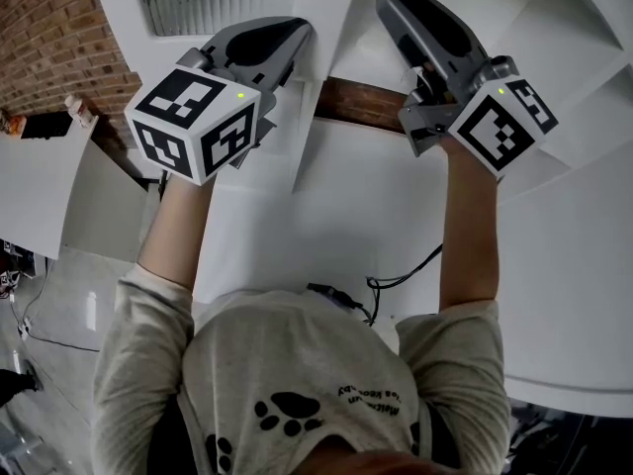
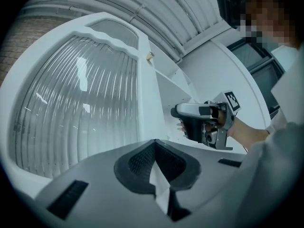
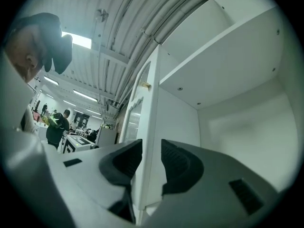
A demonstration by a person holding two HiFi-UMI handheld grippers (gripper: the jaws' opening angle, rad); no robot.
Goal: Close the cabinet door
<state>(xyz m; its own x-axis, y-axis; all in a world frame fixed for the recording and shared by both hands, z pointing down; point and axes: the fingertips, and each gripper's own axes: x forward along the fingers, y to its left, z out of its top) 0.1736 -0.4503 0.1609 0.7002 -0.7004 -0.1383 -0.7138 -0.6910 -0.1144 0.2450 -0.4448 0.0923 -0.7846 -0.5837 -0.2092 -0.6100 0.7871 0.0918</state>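
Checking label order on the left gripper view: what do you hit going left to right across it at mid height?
Glass panel → door edge → right gripper → forearm.

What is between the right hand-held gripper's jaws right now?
The edge of the white cabinet door stands between the jaws of the right hand-held gripper, filling the gap from pad to pad. The right gripper view shows it.

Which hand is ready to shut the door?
Right, probably: the right gripper has the cabinet door edge between its fingers. The left gripper is shut, gripping nothing.
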